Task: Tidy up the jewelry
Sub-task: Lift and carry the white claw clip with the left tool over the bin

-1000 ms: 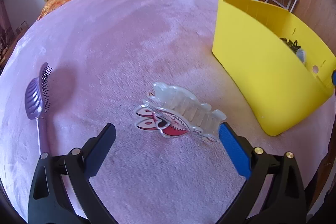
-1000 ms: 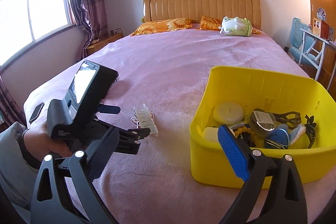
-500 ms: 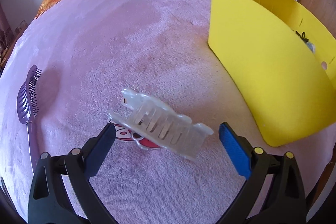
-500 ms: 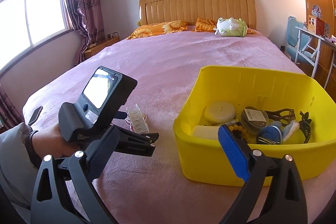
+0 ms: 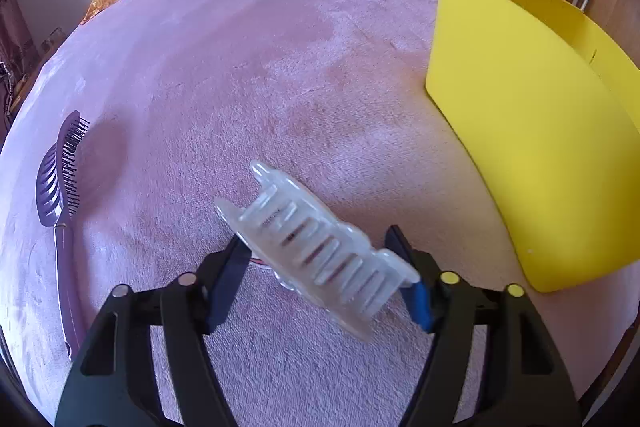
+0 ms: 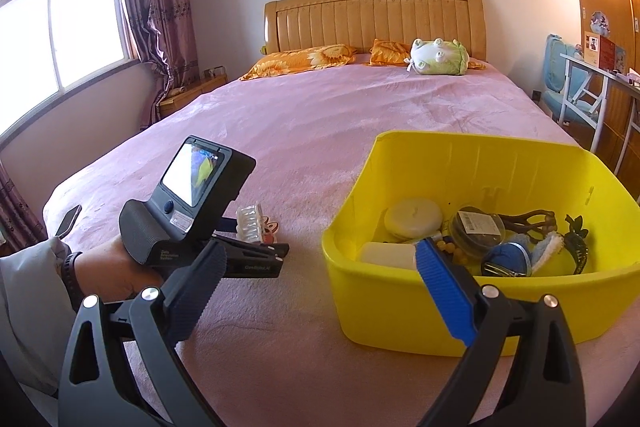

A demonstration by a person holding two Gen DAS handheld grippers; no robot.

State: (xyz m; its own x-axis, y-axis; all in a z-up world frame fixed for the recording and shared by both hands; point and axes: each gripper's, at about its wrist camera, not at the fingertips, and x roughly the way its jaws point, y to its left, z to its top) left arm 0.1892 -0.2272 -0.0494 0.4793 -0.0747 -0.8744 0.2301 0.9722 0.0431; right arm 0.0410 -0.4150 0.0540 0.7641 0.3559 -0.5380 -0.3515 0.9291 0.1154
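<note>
My left gripper [image 5: 320, 259] is shut on a clear plastic hair claw clip [image 5: 316, 251], which lies tilted between the fingers just above the pink bedspread. The clip also shows in the right wrist view [image 6: 250, 221], with a red-and-white cartoon hair clip [image 6: 271, 230] on the bed beside it. The yellow bin [image 6: 404, 291] stands to the right and holds several accessories. Its outer wall shows in the left wrist view [image 5: 532, 147]. My right gripper [image 6: 320, 295] is open and empty, in front of the bin's near left corner.
A purple hairbrush [image 5: 60, 187] lies on the bed at the left. A phone [image 6: 68, 221] lies near the bed's left edge. Pillows [image 6: 304, 61] and a green plush toy [image 6: 438, 57] sit by the headboard. A desk [image 6: 600, 95] stands at the right.
My left gripper moved forward over the clear claw clip and shut on it. The cartoon clip now lies mostly hidden under it. My right gripper shifted a little.
</note>
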